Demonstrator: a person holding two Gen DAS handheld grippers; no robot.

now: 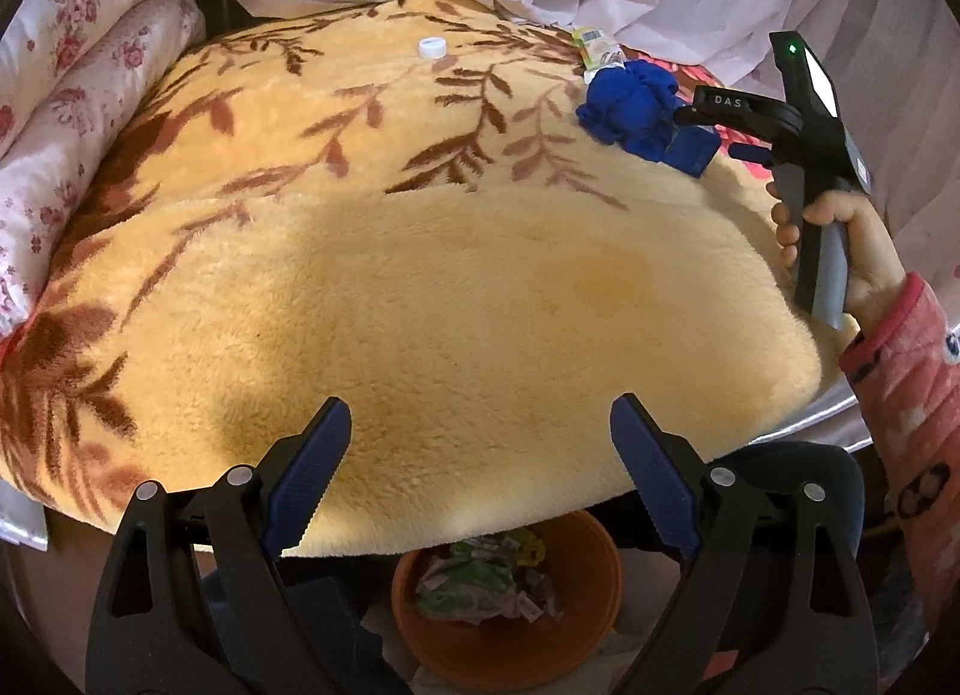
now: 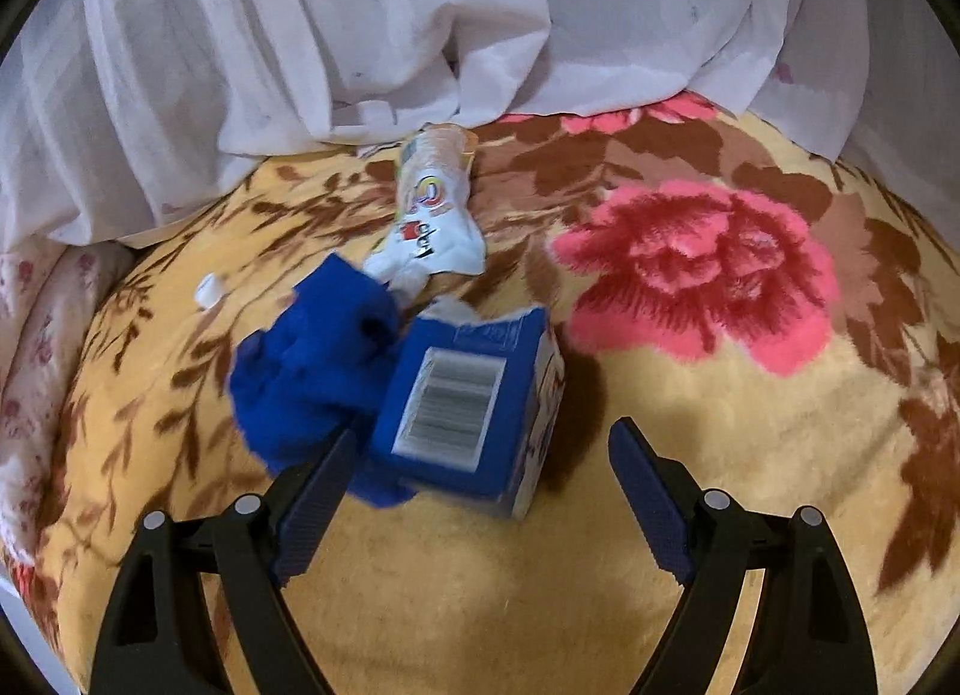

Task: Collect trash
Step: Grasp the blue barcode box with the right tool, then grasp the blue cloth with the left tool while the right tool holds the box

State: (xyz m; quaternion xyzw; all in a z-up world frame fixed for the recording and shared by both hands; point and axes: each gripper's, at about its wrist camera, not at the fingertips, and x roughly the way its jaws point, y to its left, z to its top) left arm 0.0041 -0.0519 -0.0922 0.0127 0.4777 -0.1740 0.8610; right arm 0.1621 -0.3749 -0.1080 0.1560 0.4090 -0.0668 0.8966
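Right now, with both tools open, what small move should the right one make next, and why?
Probably ease the right tool forward and close on the blue box. The box lies just ahead of its open tips on the blanket, nothing is held, and the bin already holds wrappers.

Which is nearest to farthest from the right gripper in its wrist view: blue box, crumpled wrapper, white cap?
From the right gripper:
1. Blue box, just ahead, toward the left finger.
2. Crumpled wrapper, farther back, centre, near the white sheet.
3. White cap, far left; roughly level with the wrapper's near end, so close call.
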